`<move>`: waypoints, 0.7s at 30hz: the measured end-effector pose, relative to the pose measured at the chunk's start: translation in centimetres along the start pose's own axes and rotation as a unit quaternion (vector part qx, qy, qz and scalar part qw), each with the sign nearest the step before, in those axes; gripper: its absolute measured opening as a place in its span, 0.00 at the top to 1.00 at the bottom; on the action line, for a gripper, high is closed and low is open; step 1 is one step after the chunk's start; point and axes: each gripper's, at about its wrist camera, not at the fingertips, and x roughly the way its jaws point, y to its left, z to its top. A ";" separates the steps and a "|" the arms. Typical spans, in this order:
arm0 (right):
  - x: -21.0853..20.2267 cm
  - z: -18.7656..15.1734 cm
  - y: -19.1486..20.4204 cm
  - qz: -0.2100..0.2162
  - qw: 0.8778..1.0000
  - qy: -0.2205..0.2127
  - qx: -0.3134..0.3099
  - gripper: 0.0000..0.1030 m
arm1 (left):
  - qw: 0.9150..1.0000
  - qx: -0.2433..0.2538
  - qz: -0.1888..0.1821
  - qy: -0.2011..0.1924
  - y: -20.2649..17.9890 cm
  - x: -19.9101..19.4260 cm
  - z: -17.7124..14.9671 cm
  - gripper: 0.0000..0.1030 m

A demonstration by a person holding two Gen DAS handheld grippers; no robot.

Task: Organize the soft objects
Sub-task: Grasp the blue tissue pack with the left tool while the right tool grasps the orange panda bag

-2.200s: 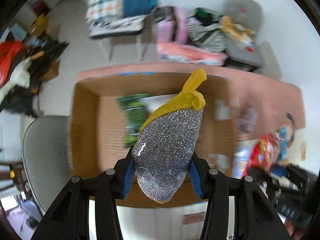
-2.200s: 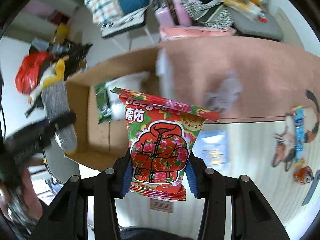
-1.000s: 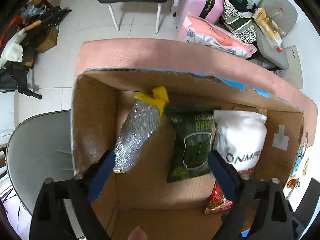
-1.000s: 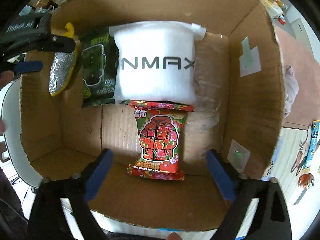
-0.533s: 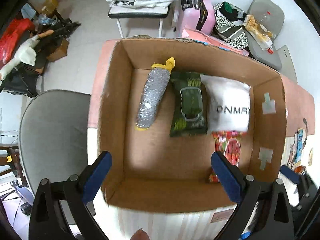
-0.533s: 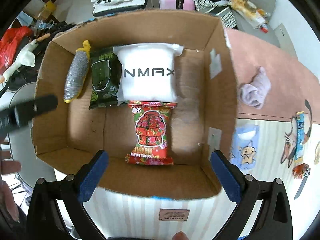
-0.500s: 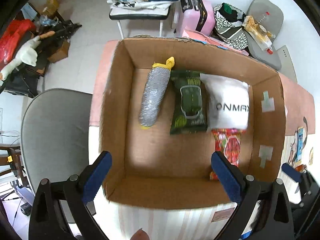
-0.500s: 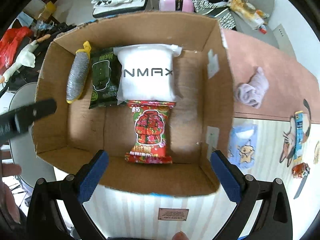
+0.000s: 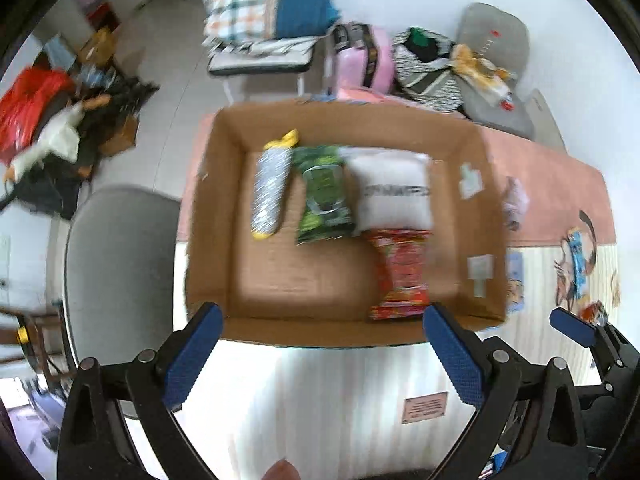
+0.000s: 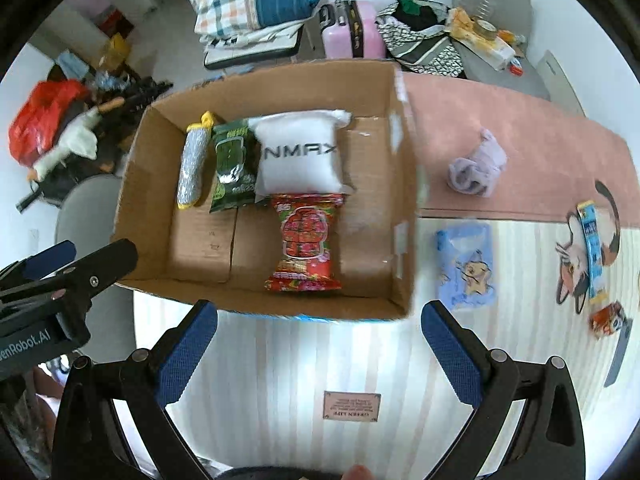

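Note:
An open cardboard box (image 9: pixel 208 216) (image 10: pixel 400 184) holds a silver glitter pouch with a yellow end (image 9: pixel 270 188) (image 10: pixel 192 164), a green packet (image 9: pixel 324 196) (image 10: pixel 232 164), a white pillow pack (image 9: pixel 394 196) (image 10: pixel 298 156) and a red snack bag (image 9: pixel 400 276) (image 10: pixel 305 240). My left gripper (image 9: pixel 320 354) is open and empty, above the box's near edge. My right gripper (image 10: pixel 318 350) is open and empty, also back from the box. A lilac cloth (image 10: pixel 476 168) and a blue cat packet (image 10: pixel 466 264) lie on the table right of the box.
A grey chair (image 9: pixel 116 264) stands left of the box. A blue stick pack (image 10: pixel 592 232) and a small red packet (image 10: pixel 606 318) lie at the table's right. Beyond the table are a pink suitcase (image 10: pixel 350 28), bedding and floor clutter.
Both grippers let go of the glitter pouch and the red snack bag inside the box, opened wide and pulled up and back. The box now sits farther away in both views.

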 end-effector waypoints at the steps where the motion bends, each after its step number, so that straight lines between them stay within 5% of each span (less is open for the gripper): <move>1: -0.7 -0.2 -1.3 0.001 1.000 -0.004 0.010 0.00 | 1.000 0.010 0.002 -0.006 -1.0 -0.5 0.2 0.01; 5: -3.1 -0.9 -7.6 -0.014 0.999 -0.016 0.050 0.00 | 0.997 0.066 0.019 -0.027 -7.3 -2.2 1.1 0.01; 11: -4.6 -3.5 -20.4 -0.065 0.988 -0.015 0.141 0.00 | 0.993 0.106 -0.044 0.027 -17.6 0.6 0.9 0.01; 15: -4.8 -6.9 -30.6 -0.084 0.967 -0.010 0.241 0.00 | 0.986 0.138 -0.054 0.083 -24.2 5.1 0.3 0.01; 21: -2.5 -11.9 -42.6 -0.109 0.925 -0.006 0.363 0.00 | 0.977 0.153 -0.012 0.148 -30.0 12.7 -1.3 0.01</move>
